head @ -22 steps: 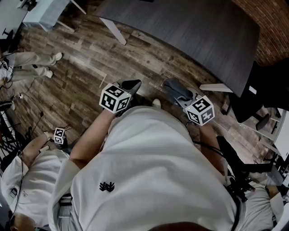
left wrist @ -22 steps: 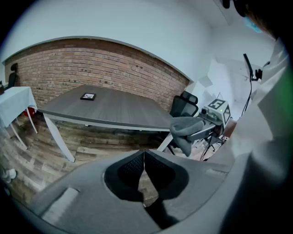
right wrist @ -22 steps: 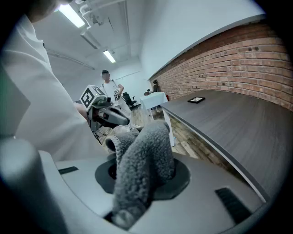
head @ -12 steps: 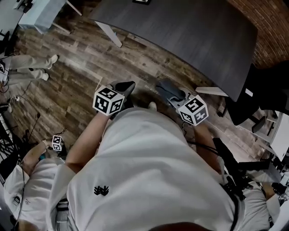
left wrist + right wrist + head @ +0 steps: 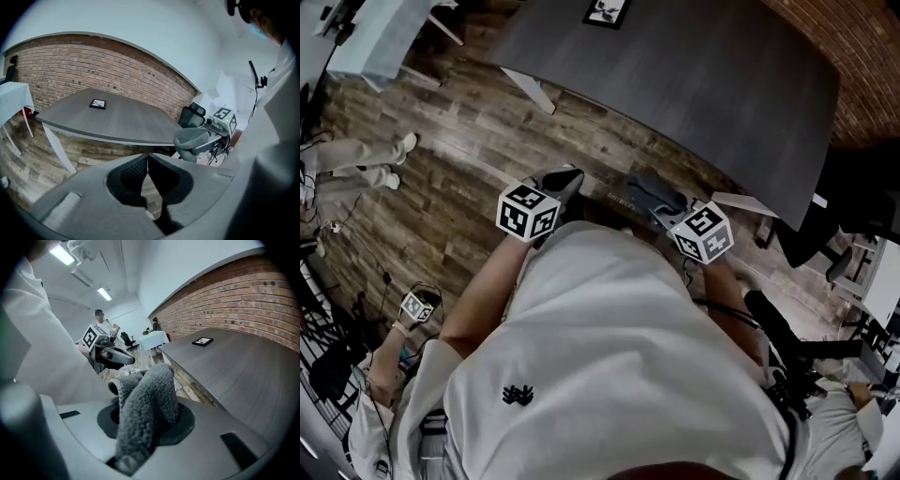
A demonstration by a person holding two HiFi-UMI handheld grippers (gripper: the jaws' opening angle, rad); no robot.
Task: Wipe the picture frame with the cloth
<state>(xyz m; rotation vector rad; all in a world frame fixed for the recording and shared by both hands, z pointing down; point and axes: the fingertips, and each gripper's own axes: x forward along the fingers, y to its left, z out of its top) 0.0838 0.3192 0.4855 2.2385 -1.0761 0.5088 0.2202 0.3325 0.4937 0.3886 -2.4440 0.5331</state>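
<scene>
Looks steeply down from the head, high over a white shirt [image 5: 609, 375], the wood floor [image 5: 459, 159] and the near part of the dark table [image 5: 703, 84]. Sits low, right behind the jaws of the left gripper [image 5: 147, 155], facing the table and the brick wall [image 5: 93, 61] far off; sits just as close behind the cloth [image 5: 140, 427] in the right gripper [image 5: 152, 385], looking along the tabletop. Shows the small picture frame [image 5: 607, 11] on the table in all three, and each gripper in the other's view.

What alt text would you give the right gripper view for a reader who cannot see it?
The right hand-held gripper is shut on a grey fleecy cloth that bulges up between its jaws. Beyond it a dark table runs along a brick wall, with a small picture frame lying flat on it, well away from the cloth.
</scene>
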